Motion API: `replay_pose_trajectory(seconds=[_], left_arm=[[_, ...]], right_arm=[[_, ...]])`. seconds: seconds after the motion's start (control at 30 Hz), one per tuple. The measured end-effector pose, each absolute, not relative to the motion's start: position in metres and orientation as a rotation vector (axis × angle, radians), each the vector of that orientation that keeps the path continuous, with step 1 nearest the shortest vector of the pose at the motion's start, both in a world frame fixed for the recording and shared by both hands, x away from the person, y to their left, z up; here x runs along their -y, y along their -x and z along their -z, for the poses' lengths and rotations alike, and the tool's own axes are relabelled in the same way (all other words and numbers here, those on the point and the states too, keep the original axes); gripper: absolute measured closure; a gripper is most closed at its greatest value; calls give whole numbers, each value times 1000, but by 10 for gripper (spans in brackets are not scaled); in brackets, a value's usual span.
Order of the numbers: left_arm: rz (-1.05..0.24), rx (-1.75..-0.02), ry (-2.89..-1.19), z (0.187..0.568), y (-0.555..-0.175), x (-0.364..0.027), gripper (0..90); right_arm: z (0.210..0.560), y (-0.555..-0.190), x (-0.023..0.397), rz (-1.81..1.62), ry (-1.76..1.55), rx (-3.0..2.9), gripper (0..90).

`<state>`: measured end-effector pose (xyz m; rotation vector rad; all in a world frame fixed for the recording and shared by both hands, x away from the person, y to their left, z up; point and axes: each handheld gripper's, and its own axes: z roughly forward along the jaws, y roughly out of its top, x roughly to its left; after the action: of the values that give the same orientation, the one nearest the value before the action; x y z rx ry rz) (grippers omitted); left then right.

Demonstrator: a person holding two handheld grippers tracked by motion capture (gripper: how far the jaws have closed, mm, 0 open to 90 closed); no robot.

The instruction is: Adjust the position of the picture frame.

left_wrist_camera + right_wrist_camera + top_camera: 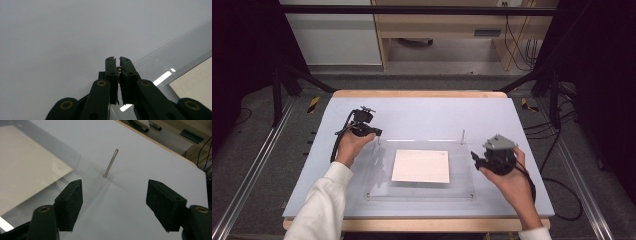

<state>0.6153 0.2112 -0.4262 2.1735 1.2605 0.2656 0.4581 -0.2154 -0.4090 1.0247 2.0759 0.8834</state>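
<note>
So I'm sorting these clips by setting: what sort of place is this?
Probably a lab or workshop recording bench: a pale work board on a wooden table, aluminium frame rails along the sides, loose cables on the grey floor, and plain wooden furniture behind.

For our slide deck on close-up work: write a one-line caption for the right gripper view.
Open right tongs face a thin metal pin standing upright at the clear plate's corner.

A clear acrylic plate (419, 172) lies flat on the tabletop with a white sheet of paper (421, 166) under its middle. Two thin metal pins stand at its far corners: the left pin (119, 68) is pinched at its tip, while the right pin (110, 163) stands free, leaning slightly.
</note>
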Motion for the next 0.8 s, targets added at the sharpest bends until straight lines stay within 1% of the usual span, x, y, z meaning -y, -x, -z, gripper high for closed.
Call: replay_pose_trajectory(seconds=[0.17, 0.23, 0.3, 0.47, 0.57, 0.8], left_arm=[[-270, -1261, -2183, 426, -615, -210, 850], [-275, -1263, -2184, 426, -614, -210, 849], [-277, -1265, -2185, 426, -614, -209, 849], [-278, -1265, -2188, 426, -614, -209, 849], [-280, -1263, -2194, 426, -613, -209, 849], [-277, -1260, -2201, 425, -613, -209, 848]], right_arm=[[428, -409, 230, -923, -971, -2091, 119], [434, -390, 235, -916, -941, -2092, 157], [440, -375, 240, -887, -925, -2086, 168], [453, -352, 247, -853, -916, -2114, 214], [462, -346, 246, -836, -885, -2156, 262], [476, -346, 228, -829, -787, -2243, 301]])
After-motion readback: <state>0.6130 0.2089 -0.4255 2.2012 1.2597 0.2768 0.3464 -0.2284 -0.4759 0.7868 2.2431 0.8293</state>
